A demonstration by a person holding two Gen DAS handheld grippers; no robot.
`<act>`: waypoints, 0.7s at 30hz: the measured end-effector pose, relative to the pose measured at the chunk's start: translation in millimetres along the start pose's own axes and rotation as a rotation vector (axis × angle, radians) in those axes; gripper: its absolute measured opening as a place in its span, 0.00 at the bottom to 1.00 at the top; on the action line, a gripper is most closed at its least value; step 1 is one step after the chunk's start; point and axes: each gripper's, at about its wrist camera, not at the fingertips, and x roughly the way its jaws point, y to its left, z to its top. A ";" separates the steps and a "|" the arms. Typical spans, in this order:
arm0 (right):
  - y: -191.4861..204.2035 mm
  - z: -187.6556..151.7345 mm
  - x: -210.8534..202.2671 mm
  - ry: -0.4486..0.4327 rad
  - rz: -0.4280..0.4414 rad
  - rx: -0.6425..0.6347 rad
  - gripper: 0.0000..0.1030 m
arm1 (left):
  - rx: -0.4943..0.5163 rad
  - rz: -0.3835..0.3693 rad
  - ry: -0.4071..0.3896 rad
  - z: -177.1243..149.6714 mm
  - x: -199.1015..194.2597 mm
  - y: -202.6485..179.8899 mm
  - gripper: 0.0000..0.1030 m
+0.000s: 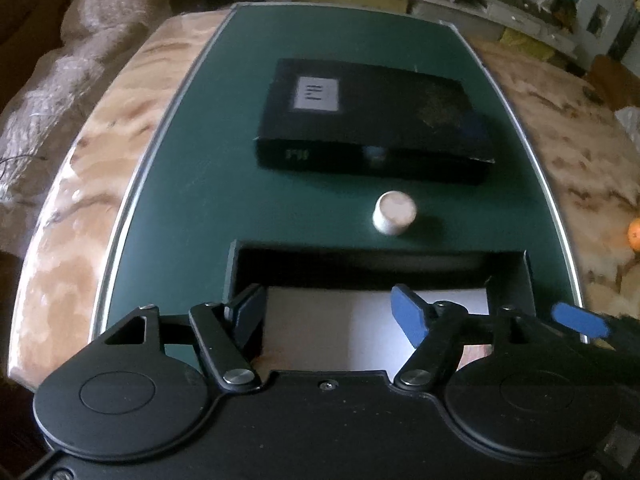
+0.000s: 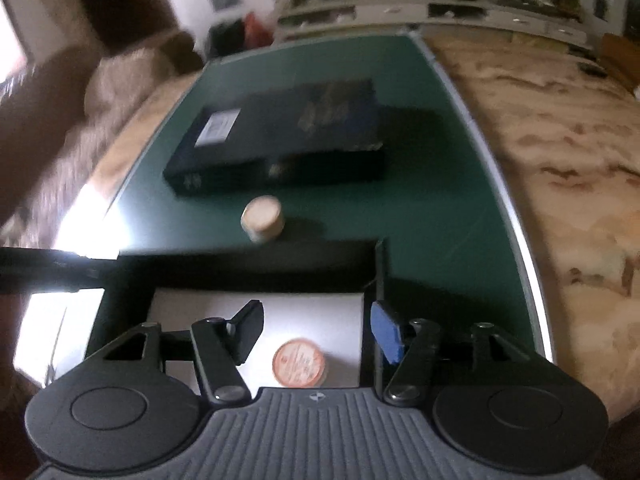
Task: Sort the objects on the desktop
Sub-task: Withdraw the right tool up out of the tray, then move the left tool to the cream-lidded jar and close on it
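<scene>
An open black box [image 1: 360, 258] with a white floor lies on the green mat [image 1: 192, 184], right under both grippers. My left gripper [image 1: 328, 314] hangs over it, open, with nothing between its fingers. A blue finger [image 1: 580, 320] of the right gripper shows at the box's right edge. In the right wrist view my right gripper [image 2: 318, 331] is open above the same box [image 2: 248, 268]. A round orange tin [image 2: 299, 362] lies flat on the white floor below the jaws, and neither pad touches it. Beyond the box stands a small white cylinder [image 1: 394, 213] [image 2: 263, 218].
A closed black case [image 1: 372, 120] [image 2: 280, 140] with a white label lies farther back on the mat [image 2: 432, 220]. The mat rests on a marbled tabletop [image 1: 80, 200] [image 2: 560, 160]. An orange fruit [image 1: 634, 234] sits at the right edge. Brown upholstery [image 1: 60, 60] lies left.
</scene>
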 end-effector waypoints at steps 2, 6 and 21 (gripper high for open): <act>-10.5 3.1 -8.2 -0.036 0.009 0.036 0.63 | 0.016 -0.004 0.012 9.8 10.6 -11.9 0.70; -28.2 6.3 -17.9 -0.080 0.022 0.093 0.68 | 0.031 -0.005 0.027 30.6 36.2 -34.1 0.71; -58.7 3.2 -16.9 -0.108 0.117 0.169 0.73 | 0.078 0.049 0.119 63.4 128.7 -78.7 0.79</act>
